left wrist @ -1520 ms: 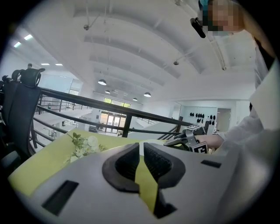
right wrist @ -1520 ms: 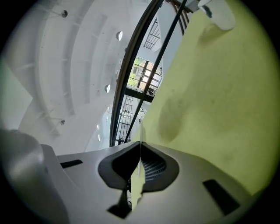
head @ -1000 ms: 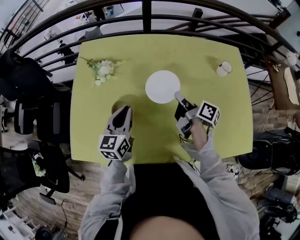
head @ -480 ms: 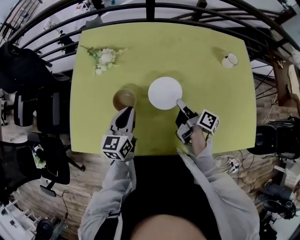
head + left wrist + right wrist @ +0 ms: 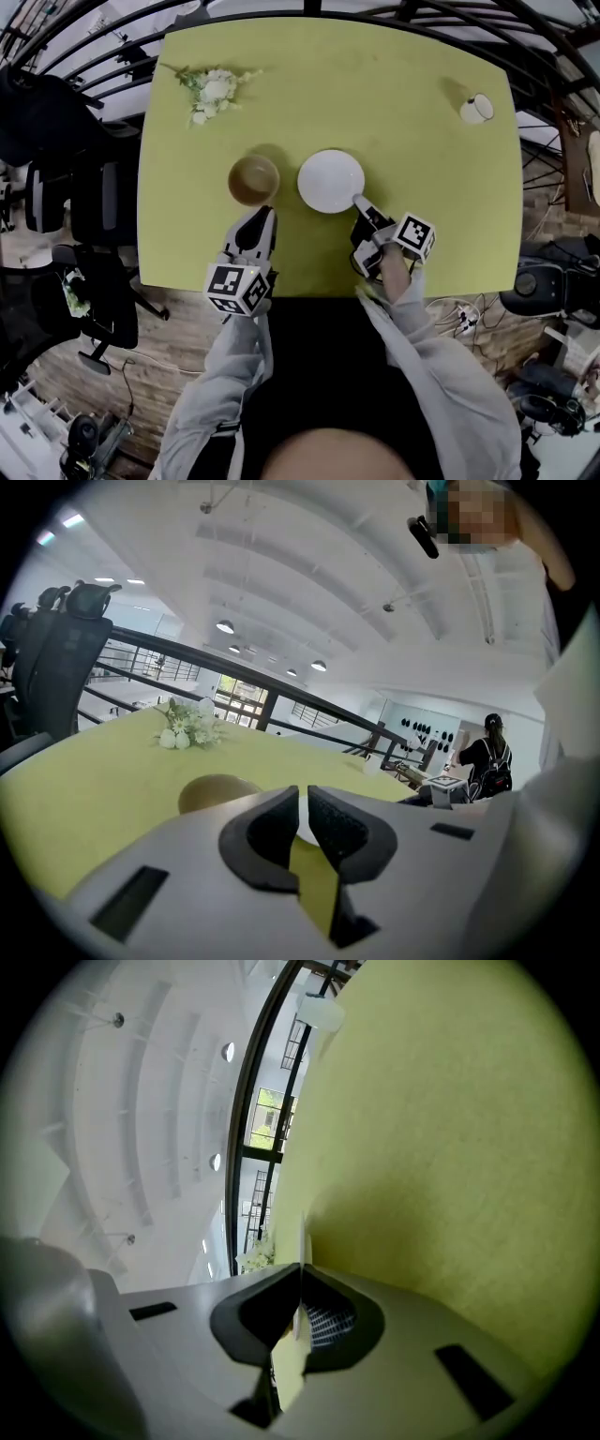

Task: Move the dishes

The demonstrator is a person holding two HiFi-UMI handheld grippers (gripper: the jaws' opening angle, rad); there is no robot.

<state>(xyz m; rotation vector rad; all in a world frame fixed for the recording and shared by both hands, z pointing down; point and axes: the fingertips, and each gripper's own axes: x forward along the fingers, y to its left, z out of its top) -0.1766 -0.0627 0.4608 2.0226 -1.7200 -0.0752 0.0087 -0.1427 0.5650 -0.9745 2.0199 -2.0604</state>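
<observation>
"How were the fingers set?"

"The right gripper was clamped on the near rim of the white plate, with the thin edge pinched between its jaws. The left gripper had its jaws together on nothing, tips just short of the brown bowl."

"How would the plate handle?"

"Stiff and light, likely glazed, slippery and breakable, so a firm rim grip suited it. Plate and bowl sat side by side, mid-table, slightly toward its near edge."

Plate smooth white glaze; table matt yellow-green.
</observation>
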